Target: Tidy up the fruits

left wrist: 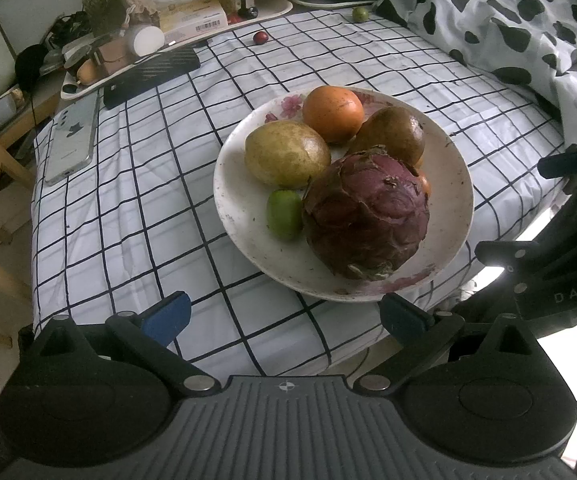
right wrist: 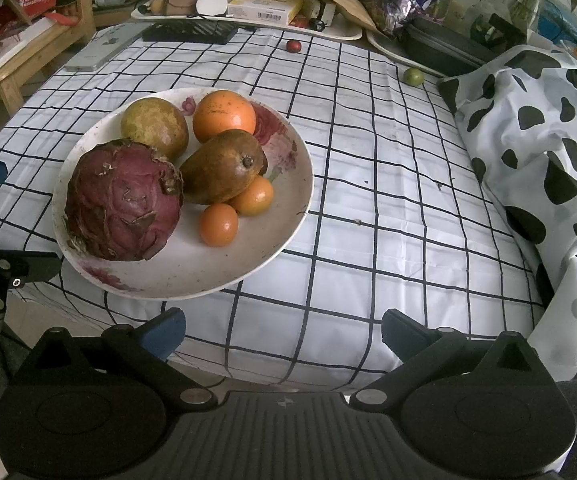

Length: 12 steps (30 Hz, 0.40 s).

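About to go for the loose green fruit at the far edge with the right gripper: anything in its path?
Nothing visible. From the right gripper, bare checked cloth runs to the green fruit; the plate sits left of that line.

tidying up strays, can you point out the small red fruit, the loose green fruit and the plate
small red fruit (right wrist: 294, 45): right wrist view, middle of its skin.
loose green fruit (right wrist: 413, 77): right wrist view, its top face.
plate (right wrist: 224, 276): right wrist view, bare near rim.
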Motion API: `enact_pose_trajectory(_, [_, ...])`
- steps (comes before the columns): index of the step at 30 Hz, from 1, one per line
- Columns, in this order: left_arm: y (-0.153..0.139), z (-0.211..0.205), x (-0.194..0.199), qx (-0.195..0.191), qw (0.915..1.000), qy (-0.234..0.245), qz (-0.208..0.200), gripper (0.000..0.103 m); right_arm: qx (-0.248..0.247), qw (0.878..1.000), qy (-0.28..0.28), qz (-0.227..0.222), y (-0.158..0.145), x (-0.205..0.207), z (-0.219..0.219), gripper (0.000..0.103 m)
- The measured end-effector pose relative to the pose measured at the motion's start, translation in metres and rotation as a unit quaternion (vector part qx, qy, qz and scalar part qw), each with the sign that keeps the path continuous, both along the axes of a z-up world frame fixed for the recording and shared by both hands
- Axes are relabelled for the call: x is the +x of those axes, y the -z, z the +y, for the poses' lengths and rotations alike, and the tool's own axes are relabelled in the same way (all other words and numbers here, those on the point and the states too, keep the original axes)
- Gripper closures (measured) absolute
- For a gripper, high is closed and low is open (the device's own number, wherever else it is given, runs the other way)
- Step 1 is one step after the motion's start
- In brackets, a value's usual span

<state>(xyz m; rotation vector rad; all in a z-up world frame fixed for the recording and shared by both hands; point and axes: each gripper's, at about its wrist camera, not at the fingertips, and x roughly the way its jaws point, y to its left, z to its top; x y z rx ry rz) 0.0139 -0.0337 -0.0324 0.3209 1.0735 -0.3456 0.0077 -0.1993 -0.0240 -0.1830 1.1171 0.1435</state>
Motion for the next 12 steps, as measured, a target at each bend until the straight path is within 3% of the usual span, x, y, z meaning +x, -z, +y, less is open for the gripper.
enact_pose_trajectory(12, [-0.0007,0.0008,-0.0005,-0.003,1.0,0.002,-0.001,0.0,-0.001,1.0,0.0,0.0,-0.0003,0.0003,0.0007,0.0])
